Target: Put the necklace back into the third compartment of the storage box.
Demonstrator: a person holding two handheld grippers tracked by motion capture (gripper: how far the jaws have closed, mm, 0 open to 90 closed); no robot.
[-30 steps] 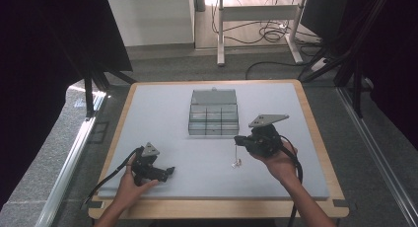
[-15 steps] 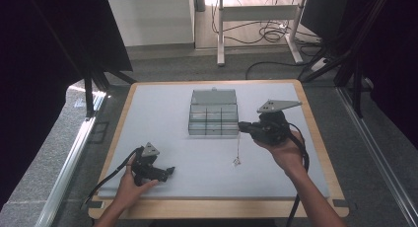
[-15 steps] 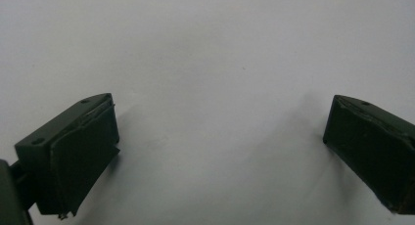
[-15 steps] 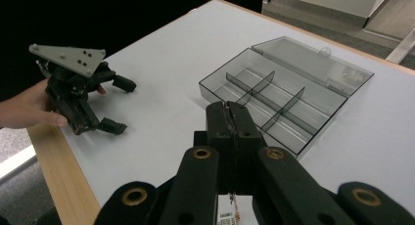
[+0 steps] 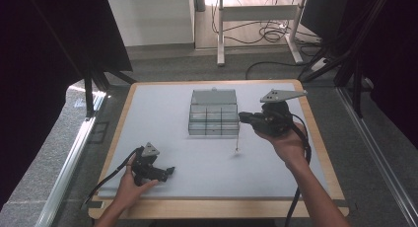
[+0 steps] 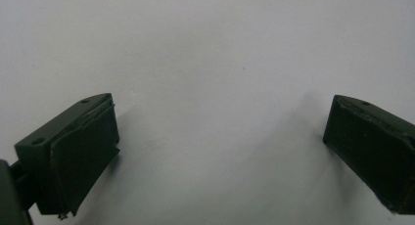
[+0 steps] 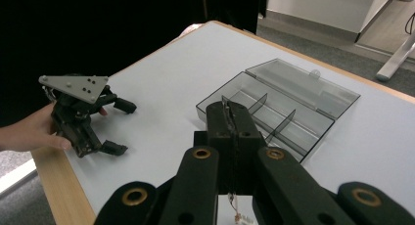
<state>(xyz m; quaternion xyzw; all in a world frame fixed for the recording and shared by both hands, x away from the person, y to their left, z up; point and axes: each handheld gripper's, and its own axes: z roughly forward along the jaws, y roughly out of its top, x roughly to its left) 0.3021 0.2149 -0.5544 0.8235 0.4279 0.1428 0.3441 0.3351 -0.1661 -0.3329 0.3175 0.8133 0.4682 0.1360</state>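
Note:
My right gripper [image 5: 241,119] is shut on the top end of a thin chain [image 5: 238,137] that hangs straight down, its small end piece close over the white mat. In the right gripper view the jaws [image 7: 230,110] are pressed together and the chain [image 7: 234,205] dangles below them. A clear plastic compartment box [image 5: 213,113] with its lid folded back lies just left of that gripper, and I see the box [image 7: 274,105] beyond the jaws too. My left gripper [image 5: 170,171] rests on the mat at the front left, open with nothing between its fingers [image 6: 83,151].
The white mat [image 5: 162,118] lies on a wooden-edged table [image 5: 315,128]. The left gripper [image 7: 120,127] with its grey plate sits near the table's front edge, a hand on it. Dark frame posts and cables stand beyond the table's far side.
The right gripper has risen and moved back toward the box's right side, drawing the chain up off the mat. The left gripper has stayed put.

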